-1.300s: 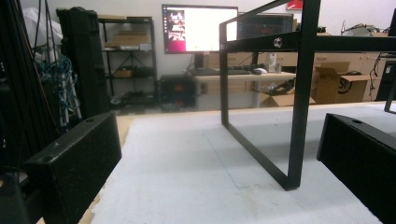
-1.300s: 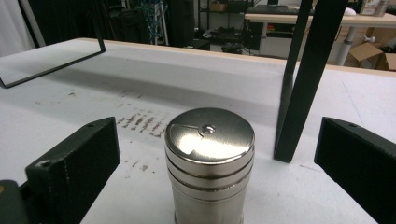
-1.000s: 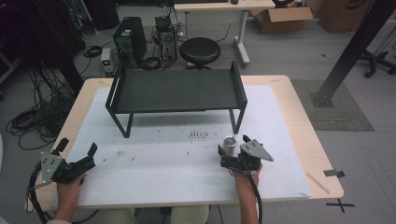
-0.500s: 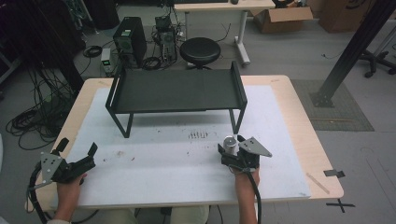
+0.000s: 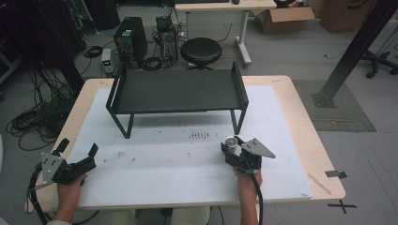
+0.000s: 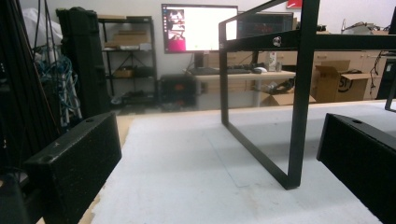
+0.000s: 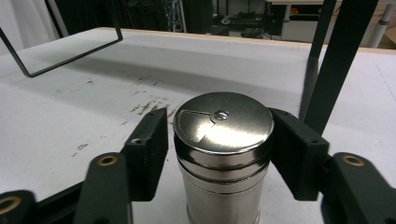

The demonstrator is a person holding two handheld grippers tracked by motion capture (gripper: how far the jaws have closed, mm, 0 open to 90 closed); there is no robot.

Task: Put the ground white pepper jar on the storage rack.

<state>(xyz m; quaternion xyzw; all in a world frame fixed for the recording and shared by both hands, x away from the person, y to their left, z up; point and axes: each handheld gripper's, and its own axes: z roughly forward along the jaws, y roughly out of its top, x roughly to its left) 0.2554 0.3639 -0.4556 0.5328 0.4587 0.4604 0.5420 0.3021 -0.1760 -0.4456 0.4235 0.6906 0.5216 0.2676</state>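
Observation:
A shiny steel shaker with a round lid stands upright on the white mat, right of centre. My right gripper is shut on it, one black jaw on each side just below the lid. Near the table's front left corner my left gripper rests open and holds nothing; in the left gripper view its jaws stand far apart over bare mat.
A black metal rack on thin legs stands at the back middle of the mat. One rack leg rises just behind the shaker, another leg ahead of the left gripper. Dark scuff marks lie mid-mat.
The right gripper has turned a little around the shaker, which stays in place. The left gripper has not moved.

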